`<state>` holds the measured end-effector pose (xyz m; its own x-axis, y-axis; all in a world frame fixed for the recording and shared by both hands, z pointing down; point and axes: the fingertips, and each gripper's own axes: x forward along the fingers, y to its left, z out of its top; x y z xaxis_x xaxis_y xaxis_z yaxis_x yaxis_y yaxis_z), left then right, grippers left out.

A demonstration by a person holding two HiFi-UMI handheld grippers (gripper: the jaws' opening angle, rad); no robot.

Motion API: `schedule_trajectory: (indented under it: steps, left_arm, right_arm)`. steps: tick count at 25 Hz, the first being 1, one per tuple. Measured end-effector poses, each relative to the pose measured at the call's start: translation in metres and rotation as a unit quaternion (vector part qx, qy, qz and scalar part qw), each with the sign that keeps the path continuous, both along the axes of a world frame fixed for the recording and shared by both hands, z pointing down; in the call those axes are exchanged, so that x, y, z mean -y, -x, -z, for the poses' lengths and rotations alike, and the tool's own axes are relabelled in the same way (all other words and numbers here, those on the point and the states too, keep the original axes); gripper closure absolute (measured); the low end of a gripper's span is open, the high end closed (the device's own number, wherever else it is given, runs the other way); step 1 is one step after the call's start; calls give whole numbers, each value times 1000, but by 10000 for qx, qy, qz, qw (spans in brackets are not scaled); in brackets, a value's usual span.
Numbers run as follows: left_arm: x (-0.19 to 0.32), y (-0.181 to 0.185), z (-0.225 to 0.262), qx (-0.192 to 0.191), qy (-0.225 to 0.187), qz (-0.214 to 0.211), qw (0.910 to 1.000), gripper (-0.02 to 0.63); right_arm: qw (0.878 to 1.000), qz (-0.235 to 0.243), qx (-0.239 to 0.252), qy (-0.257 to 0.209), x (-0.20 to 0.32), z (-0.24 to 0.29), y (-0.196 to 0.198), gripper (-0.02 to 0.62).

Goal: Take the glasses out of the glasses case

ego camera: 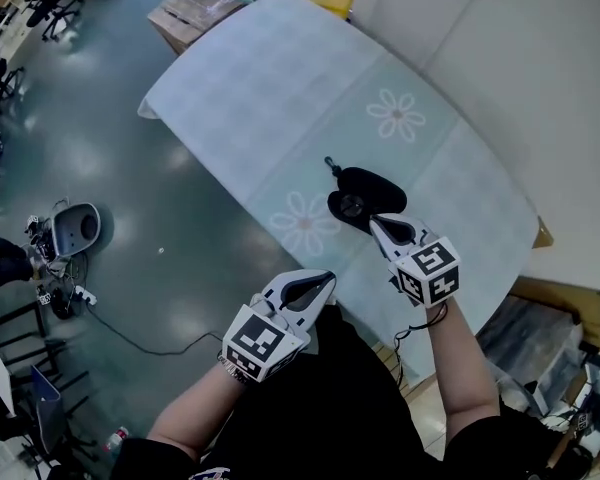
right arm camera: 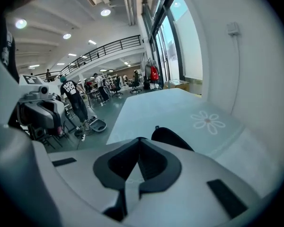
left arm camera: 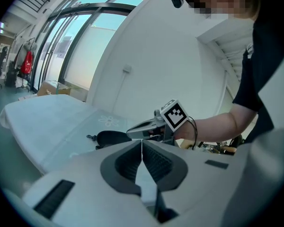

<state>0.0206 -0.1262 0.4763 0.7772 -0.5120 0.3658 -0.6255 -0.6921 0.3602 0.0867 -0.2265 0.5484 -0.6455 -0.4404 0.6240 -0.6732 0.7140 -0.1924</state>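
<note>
1. Tabletop (ego camera: 280,88), draped in a pale cloth printed with daisies (ego camera: 397,114), carries the one object of the task, with open floor beyond its near edge.
2. Left tongs (ego camera: 330,276) hang off the tabletop's near edge, apart from the case. The left gripper view shows them (left arm camera: 142,148) clenched, ribbed pads (left arm camera: 156,162) pressed together on nothing.
3. Right tongs (ego camera: 373,218) point at the case's near end, just beside it; whether the tips touch it cannot be told. The right gripper view has them (right arm camera: 139,145) clenched too, with nothing between the jaws.
4. Glasses case (ego camera: 368,188), dark and rounded, lies on the cloth between two daisies and shows in both gripper views (left arm camera: 112,137) (right arm camera: 173,138). A glint sits at its near end, and whether the lid is lifted cannot be told. It looks like a light, semi-stiff shell that would probably slide on the cloth under a one-sided push. One pair of tongs would best pin it across its narrow width while the other works the opening.
5. Pull tab (ego camera: 330,162), a small piece sticking out at the case's far end, looks like the likeliest handle for opening it. Thin and loose, it would need a squarely placed pinch.
6. Glasses are not seen from any view. They are presumably light and fragile, best taken by the bridge or a temple arm, never the lenses.
</note>
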Motion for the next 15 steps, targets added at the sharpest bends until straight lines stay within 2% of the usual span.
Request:
schedule_trajectory:
  steps: [6,8,15]
  left_arm:
    - [5,-9,-10,10,143,46,9999,577]
    - [7,-11,-12,7,189,62,9998,577]
    - [9,-11,-20,24,322,131,9994,577]
  right_arm:
    - [9945,760,-712,114,9,-33,2,568]
    - [9887,1041,-1067,139,11,-45,0,531]
    - [9624,1828,-2006,124,18,-76,-4,523]
